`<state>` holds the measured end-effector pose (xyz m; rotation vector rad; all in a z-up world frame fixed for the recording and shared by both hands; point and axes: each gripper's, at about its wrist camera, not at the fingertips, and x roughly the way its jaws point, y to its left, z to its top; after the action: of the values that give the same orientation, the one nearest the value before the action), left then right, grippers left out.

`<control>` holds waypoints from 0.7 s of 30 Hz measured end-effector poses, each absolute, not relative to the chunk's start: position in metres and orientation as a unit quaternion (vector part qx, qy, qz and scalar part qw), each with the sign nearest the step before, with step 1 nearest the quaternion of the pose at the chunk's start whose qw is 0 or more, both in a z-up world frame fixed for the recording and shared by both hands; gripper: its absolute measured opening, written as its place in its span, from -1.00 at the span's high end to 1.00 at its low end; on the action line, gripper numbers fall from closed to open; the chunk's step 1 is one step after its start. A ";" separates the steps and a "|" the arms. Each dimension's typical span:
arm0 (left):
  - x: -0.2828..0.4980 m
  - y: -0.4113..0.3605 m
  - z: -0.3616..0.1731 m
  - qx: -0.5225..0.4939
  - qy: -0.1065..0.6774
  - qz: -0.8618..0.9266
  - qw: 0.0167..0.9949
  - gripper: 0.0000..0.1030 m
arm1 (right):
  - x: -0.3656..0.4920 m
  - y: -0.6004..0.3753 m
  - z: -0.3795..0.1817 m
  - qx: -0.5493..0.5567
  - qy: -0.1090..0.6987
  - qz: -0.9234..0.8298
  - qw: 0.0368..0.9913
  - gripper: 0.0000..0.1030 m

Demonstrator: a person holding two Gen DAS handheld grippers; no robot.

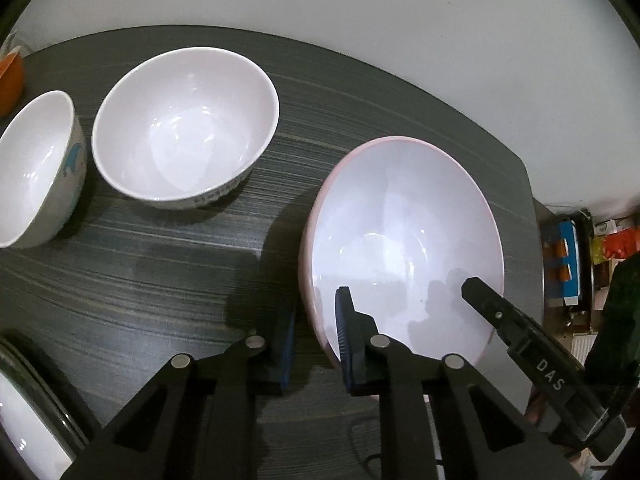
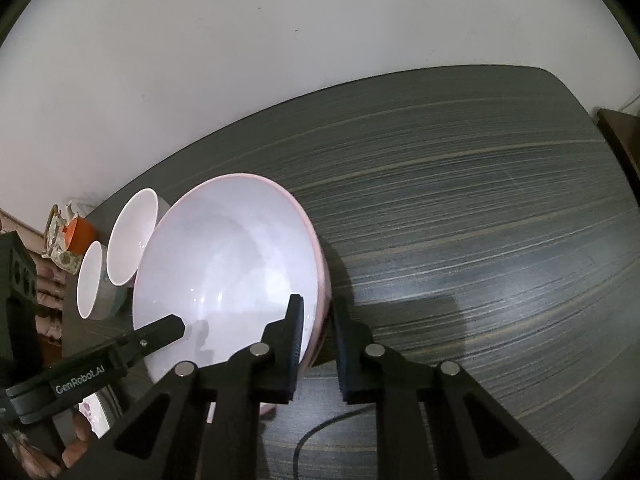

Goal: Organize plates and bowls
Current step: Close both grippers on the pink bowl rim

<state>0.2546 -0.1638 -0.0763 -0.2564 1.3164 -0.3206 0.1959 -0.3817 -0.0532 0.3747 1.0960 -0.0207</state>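
Note:
A large pink-rimmed white bowl [image 1: 404, 240] sits on the dark striped table [image 1: 168, 264]. My left gripper [image 1: 316, 328] straddles its near left rim, one finger inside and one outside, jaws apart. My right gripper [image 2: 318, 336] straddles the bowl's [image 2: 228, 264] right rim the same way, jaws apart. Whether the pads touch the rim cannot be told. A medium white bowl [image 1: 186, 124] and a smaller patterned bowl [image 1: 36, 168] stand to the left; they also show in the right wrist view, the medium bowl [image 2: 130, 236] and the small bowl [image 2: 90, 280].
A plate rim [image 1: 32, 412] shows at the lower left. An orange cup [image 1: 10, 80] stands at the table's far left edge. A white wall runs behind the table. Cluttered shelves [image 1: 576, 264] lie off the right edge. A dark cable [image 2: 316, 436] lies on the table.

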 end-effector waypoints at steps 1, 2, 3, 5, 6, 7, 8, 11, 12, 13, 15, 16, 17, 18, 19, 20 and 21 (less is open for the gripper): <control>0.260 -0.170 -0.074 -0.116 0.605 -0.149 0.773 0.71 | 0.192 -0.381 -0.051 0.179 0.516 -0.010 0.838 0.71; 0.259 -0.169 -0.071 -0.115 0.604 -0.150 0.774 0.70 | 0.189 -0.380 -0.049 0.181 0.514 -0.010 0.838 0.71; 0.256 -0.167 -0.068 -0.113 0.603 -0.152 0.775 0.70 | 0.186 -0.379 -0.047 0.181 0.513 -0.009 0.839 0.71; 0.249 -0.164 -0.062 -0.111 0.602 -0.153 0.776 0.70 | 0.176 -0.377 -0.041 0.184 0.512 -0.006 0.839 0.71; 0.244 -0.161 -0.057 -0.110 0.603 -0.152 0.776 0.70 | 0.172 -0.375 -0.039 0.187 0.512 -0.004 0.839 0.71; 0.238 -0.159 -0.054 -0.111 0.601 -0.154 0.777 0.70 | 0.167 -0.373 -0.036 0.189 0.511 -0.002 0.839 0.71; 0.232 -0.156 -0.050 -0.112 0.598 -0.155 0.778 0.69 | 0.160 -0.370 -0.032 0.192 0.508 0.000 0.839 0.71; 0.210 -0.144 -0.038 -0.099 0.594 -0.152 0.784 0.69 | 0.142 -0.360 -0.025 0.200 0.506 0.012 0.839 0.71; 0.203 -0.140 -0.037 -0.097 0.594 -0.151 0.784 0.69 | 0.136 -0.356 -0.024 0.203 0.507 0.015 0.837 0.71; 0.196 -0.135 -0.035 -0.095 0.594 -0.148 0.785 0.69 | 0.130 -0.352 -0.023 0.203 0.508 0.017 0.837 0.71; 0.181 -0.125 -0.031 -0.092 0.597 -0.145 0.784 0.69 | 0.117 -0.341 -0.021 0.200 0.511 0.023 0.836 0.71; 0.172 -0.120 -0.030 -0.089 0.597 -0.143 0.784 0.69 | 0.110 -0.336 -0.020 0.199 0.513 0.025 0.834 0.71; 0.165 -0.116 -0.029 -0.089 0.598 -0.141 0.784 0.69 | 0.104 -0.330 -0.020 0.199 0.514 0.027 0.834 0.71; 0.155 -0.110 -0.029 -0.090 0.600 -0.139 0.782 0.69 | 0.098 -0.324 -0.020 0.197 0.515 0.028 0.834 0.71; 0.151 -0.106 -0.030 -0.090 0.602 -0.138 0.781 0.69 | 0.091 -0.317 -0.020 0.195 0.517 0.030 0.833 0.71; 0.144 -0.103 -0.031 -0.089 0.605 -0.136 0.779 0.69 | 0.085 -0.312 -0.021 0.194 0.519 0.031 0.832 0.71; 0.137 -0.096 -0.033 -0.090 0.608 -0.134 0.778 0.69 | 0.079 -0.308 -0.023 0.193 0.522 0.032 0.831 0.71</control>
<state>0.1373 -0.0957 -0.0326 -0.1938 1.3139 -0.2895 0.0795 -0.3081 -0.0228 0.4087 1.1065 0.0671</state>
